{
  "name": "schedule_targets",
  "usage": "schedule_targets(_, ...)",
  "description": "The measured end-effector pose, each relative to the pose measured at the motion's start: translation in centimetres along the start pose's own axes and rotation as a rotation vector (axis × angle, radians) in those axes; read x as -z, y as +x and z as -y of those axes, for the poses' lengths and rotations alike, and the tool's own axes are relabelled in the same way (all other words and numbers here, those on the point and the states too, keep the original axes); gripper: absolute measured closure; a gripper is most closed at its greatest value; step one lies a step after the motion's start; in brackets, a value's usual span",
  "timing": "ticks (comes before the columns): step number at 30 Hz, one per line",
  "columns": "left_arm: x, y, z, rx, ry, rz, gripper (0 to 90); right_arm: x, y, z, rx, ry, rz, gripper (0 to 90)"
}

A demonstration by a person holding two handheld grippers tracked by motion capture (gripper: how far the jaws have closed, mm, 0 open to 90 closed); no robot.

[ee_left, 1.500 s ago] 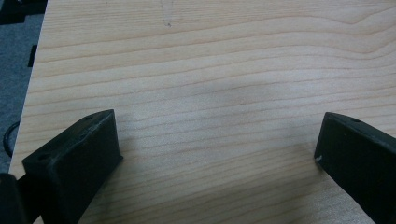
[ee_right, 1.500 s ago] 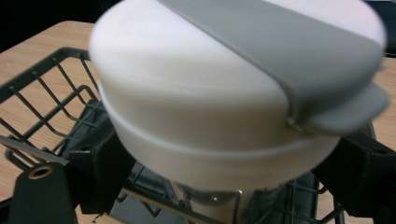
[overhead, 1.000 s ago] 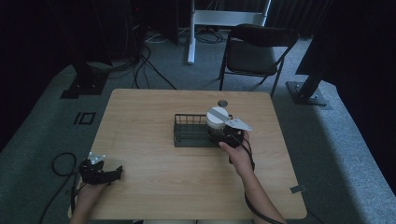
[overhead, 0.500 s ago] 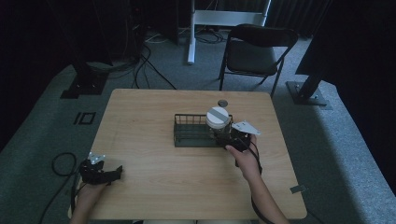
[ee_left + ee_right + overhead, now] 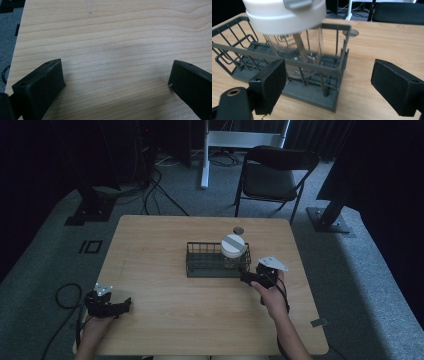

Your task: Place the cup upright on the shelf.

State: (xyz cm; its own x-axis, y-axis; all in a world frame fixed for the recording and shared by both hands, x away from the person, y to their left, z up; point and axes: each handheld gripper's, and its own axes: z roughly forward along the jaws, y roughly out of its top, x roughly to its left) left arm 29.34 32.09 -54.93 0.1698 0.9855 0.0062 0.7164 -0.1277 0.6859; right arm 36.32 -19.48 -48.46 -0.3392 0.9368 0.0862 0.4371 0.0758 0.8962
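Black jaws of the right claw (image 5: 329,85) are spread wide, nothing held, just off the basket (image 5: 202,268) corner at about four o'clock. A clear jar (image 5: 294,52) with a white lid (image 5: 233,244) stands upright in the basket's right end. Glass is judged stiff, slippery and breakable; the lid rim is the better hold. The left claw (image 5: 116,82) is held spread over bare counter (image 5: 150,235) at seven o'clock.

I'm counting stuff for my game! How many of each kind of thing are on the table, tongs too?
Tongs: 2, the left tongs and the right tongs
Wire basket: 1
Clear jar with a white lid, standing in the basket: 1
Total: 4
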Motion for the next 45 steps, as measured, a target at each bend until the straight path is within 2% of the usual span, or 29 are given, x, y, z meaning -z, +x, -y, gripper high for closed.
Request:
schedule_targets(21, 0.0, 0.0, 0.0, 0.0, 0.0, 0.0, 0.3, 0.9, -4.0, 4.1, -0.038, 0.083, 0.098, 12.7)
schedule_targets(36, 0.0, 0.0, 0.0, 0.0, 0.0, 0.0, 0.3, 2.2, -6.9, 5.6, -0.079, 0.132, 0.159, 12.6)
schedule_targets(40, 0.0, 0.0, 0.0, 0.0, 0.0, 0.0, 0.3, 2.4, -7.4, 5.9, -0.071, 0.153, 0.166, 12.5)
schedule_targets(45, 0.0, 0.0, 0.0, 0.0, 0.0, 0.0, 0.3, 2.6, -8.0, 6.2, -0.062, 0.184, 0.2, 12.4)
